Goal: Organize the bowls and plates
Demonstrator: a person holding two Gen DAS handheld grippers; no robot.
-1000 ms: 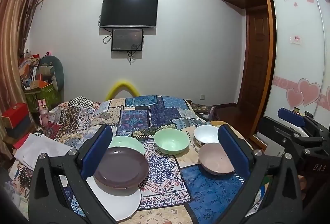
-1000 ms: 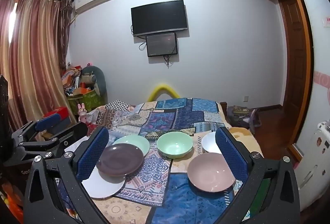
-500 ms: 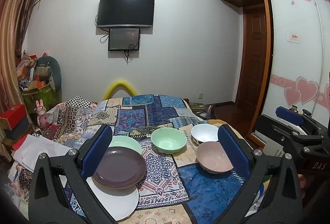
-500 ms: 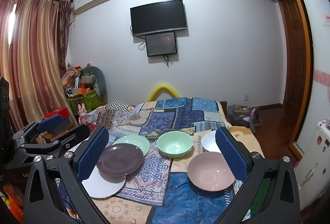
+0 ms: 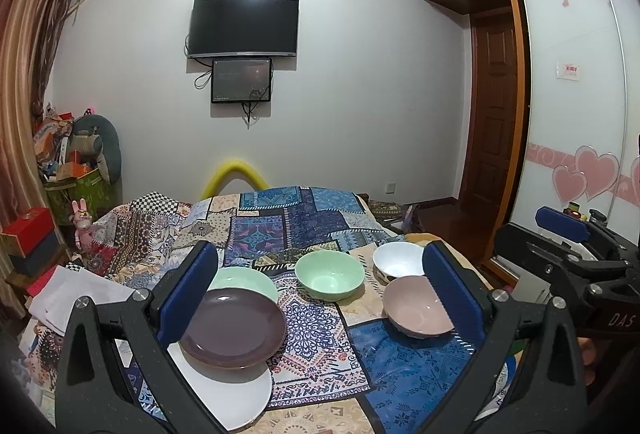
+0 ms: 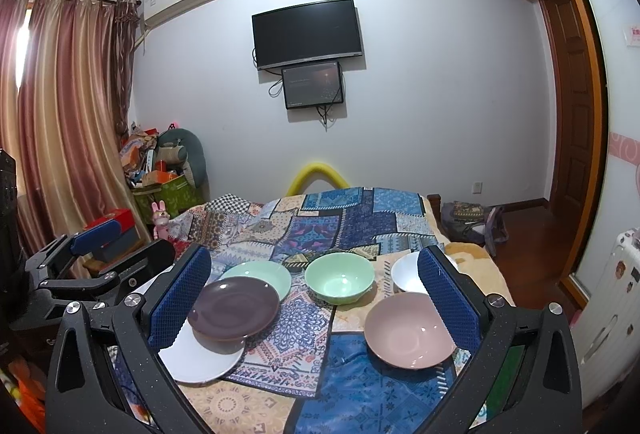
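Note:
On a patchwork cloth lie a purple plate (image 5: 234,330) overlapping a white plate (image 5: 236,394) and a green plate (image 5: 244,276). To their right stand a green bowl (image 5: 330,274), a white bowl (image 5: 398,260) and a pink bowl (image 5: 416,308). The same dishes show in the right wrist view: purple plate (image 6: 234,306), white plate (image 6: 200,358), green plate (image 6: 260,274), green bowl (image 6: 340,278), white bowl (image 6: 408,274), pink bowl (image 6: 406,330). My left gripper (image 5: 320,294) and right gripper (image 6: 314,298) are open, empty, held above the near edge.
The cloth covers a bed (image 5: 280,218) that runs to the far wall. A cluttered corner with boxes (image 5: 28,234) is on the left, a wardrobe (image 5: 580,114) and door on the right. White paper (image 5: 68,298) lies at the bed's left edge.
Both grippers shifted only slightly; the view from the left one drifted a little. No dish has moved.

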